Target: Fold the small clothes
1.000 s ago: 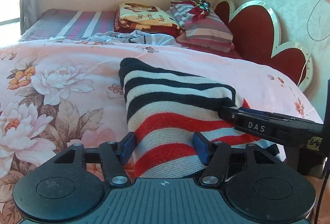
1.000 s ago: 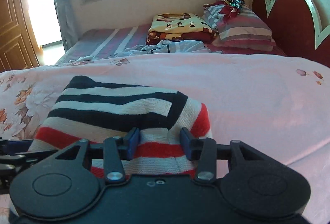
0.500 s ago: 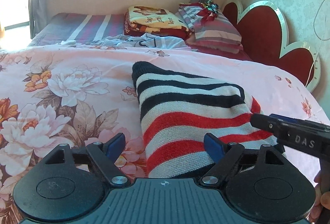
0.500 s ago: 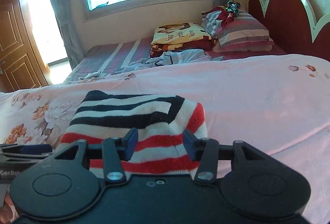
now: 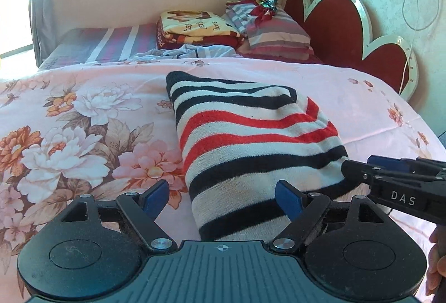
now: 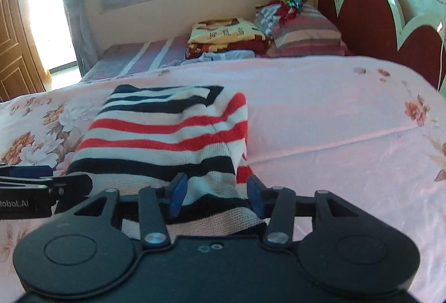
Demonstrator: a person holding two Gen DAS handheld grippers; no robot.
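Here, my left gripper [image 5: 221, 198] stands wide open, holding nothing; my right gripper [image 6: 213, 195], half open, straddles the near hem of the red, black and white striped knit sweater [image 5: 251, 146], seemingly ungripped. Sweater lies folded on the pink floral bedspread [image 5: 69, 118]; folding looks nearly done. Beyond, a crumpled pale garment [image 5: 192, 52] waits.

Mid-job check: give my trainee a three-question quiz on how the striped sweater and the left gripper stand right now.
1. True or false: the striped sweater lies spread flat with both sleeves stretched out.
2. What sits beyond the sweater, by the headboard? A) pillows and a folded blanket; B) a laundry basket; C) a chair.
3. Is the left gripper open, or shut on the sweater?

Key: 1 false, it is folded into a compact bundle on the pink bedspread. 2 A. 3 open: its jaws have just been opening, and the sweater's near end lies between them unpinched.
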